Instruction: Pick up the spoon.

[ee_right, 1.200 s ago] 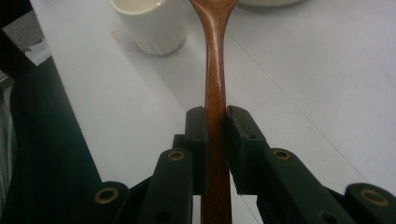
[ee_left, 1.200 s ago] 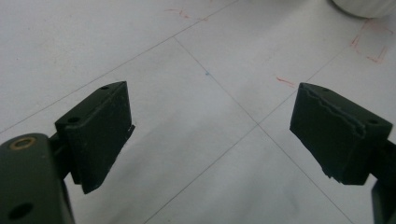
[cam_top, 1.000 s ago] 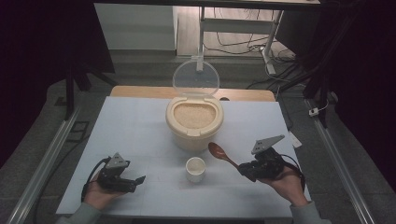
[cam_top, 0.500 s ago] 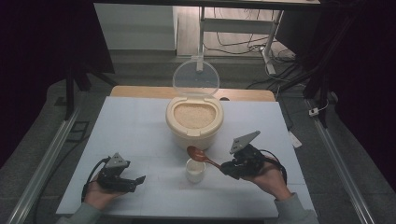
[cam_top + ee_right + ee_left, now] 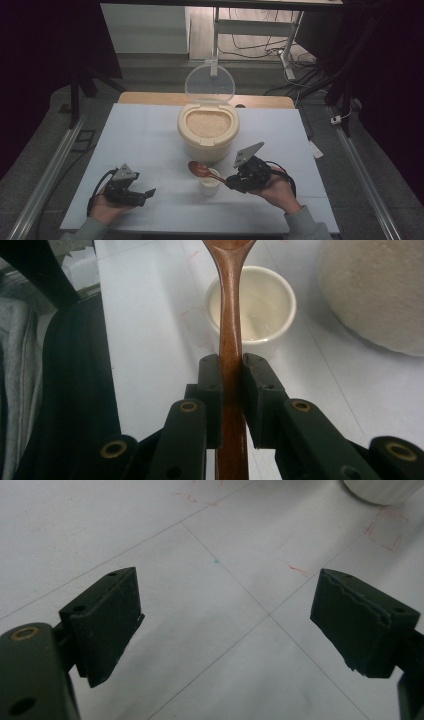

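Observation:
A cream rice container [image 5: 206, 131] stands mid-table, full of rice, its clear lid [image 5: 210, 83] standing open behind it. In front of it sits a small white cup [image 5: 209, 181] [image 5: 252, 306], which looks empty. My right gripper [image 5: 233, 182] [image 5: 231, 365] is shut on the handle of a brown wooden spoon [image 5: 201, 170] [image 5: 231, 320]. The spoon's bowl hangs over the cup's left side, just in front of the container. My left gripper [image 5: 146, 195] [image 5: 225, 625] rests open on the table at the front left, with nothing between its jaws.
The white table [image 5: 145, 135] carries thin grid lines and faint red marks [image 5: 385, 535]. A wooden strip runs along its far edge. Metal rails flank both sides. A desk frame and cables lie on the floor behind.
My right gripper has carried the spoon leftward and forward, from right of the cup to over it. The left gripper has stayed still.

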A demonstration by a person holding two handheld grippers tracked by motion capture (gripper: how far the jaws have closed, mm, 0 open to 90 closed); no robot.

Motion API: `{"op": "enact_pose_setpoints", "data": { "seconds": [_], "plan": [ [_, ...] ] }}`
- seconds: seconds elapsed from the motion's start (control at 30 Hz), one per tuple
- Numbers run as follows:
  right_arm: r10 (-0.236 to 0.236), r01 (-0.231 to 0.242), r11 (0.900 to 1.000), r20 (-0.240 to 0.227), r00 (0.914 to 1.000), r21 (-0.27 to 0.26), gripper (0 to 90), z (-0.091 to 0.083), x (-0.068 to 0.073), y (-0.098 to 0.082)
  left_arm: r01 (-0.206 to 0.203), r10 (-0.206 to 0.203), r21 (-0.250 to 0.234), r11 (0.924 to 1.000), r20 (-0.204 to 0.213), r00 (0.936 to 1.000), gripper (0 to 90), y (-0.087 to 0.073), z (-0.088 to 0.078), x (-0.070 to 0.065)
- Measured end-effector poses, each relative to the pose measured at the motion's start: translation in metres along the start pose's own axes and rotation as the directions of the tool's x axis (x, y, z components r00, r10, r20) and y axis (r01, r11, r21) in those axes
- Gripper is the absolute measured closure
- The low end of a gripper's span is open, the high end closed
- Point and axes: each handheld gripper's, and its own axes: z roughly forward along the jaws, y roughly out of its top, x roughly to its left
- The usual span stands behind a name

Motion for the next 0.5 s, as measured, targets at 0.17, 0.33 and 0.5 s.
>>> {"op": "enact_pose_setpoints", "data": {
  "seconds": [0.17, 0.33, 0.5],
  "plan": [
    [-0.005, 0.005, 1.0, 0.0, 1.0, 0.008, 78.9, 0.002, 0.001, 0.002, -0.014, 0.014, -0.012, 0.9998, 0.007, 0.9999, 12.6, 0.003, -0.004, -0.003],
    [0.003, -0.003, 1.0, 0.004, 1.0, 0.009, 78.9, 0.003, 0.0, 0.0, -0.055, 0.056, -0.047, 0.9974, 0.034, 0.9978, 13.3, 0.012, -0.013, -0.011],
    [-0.004, 0.004, 1.0, 0.003, 1.0, 0.012, 78.9, 0.005, 0.0, 0.001, -0.127, 0.133, -0.088, 0.9881, 0.069, 0.9887, 14.3, 0.029, -0.025, -0.029]
  ]
}}
